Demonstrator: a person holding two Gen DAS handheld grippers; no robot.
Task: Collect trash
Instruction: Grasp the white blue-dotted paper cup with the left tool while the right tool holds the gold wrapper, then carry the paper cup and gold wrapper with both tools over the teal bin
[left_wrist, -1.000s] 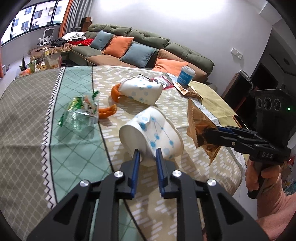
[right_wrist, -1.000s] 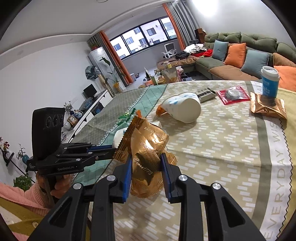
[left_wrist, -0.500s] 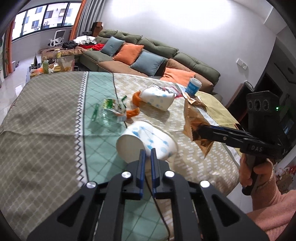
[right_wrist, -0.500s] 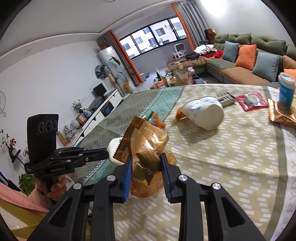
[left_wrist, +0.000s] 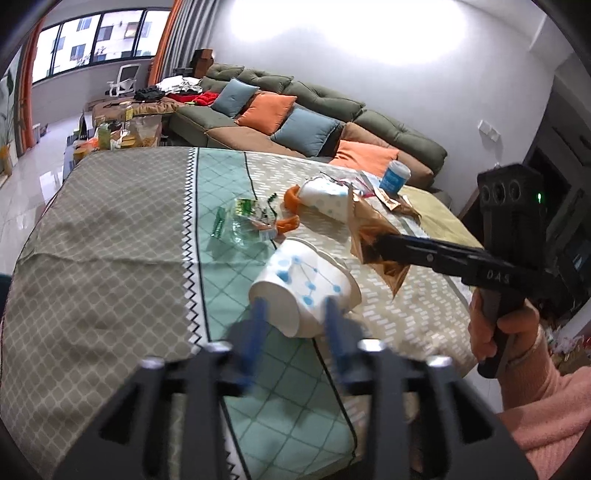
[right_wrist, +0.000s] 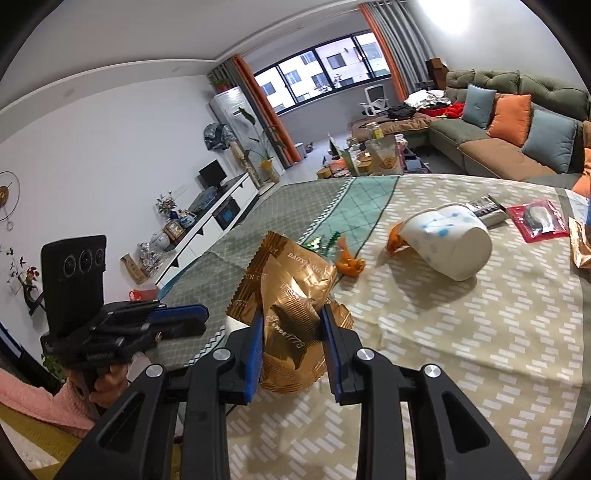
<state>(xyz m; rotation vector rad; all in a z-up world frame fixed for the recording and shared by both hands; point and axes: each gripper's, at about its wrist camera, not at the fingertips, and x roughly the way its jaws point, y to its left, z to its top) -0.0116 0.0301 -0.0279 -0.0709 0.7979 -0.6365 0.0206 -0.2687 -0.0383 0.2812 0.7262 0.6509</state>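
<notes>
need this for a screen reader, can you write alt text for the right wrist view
The right gripper clamps a crumpled gold snack wrapper above a table with a patterned cloth. Beyond lie a tipped white paper cup and orange peel; the left gripper shows at left.

A green sofa with orange and blue cushions stands far ahead of the tool; a white TV cabinet lines the wall beyond.
</notes>
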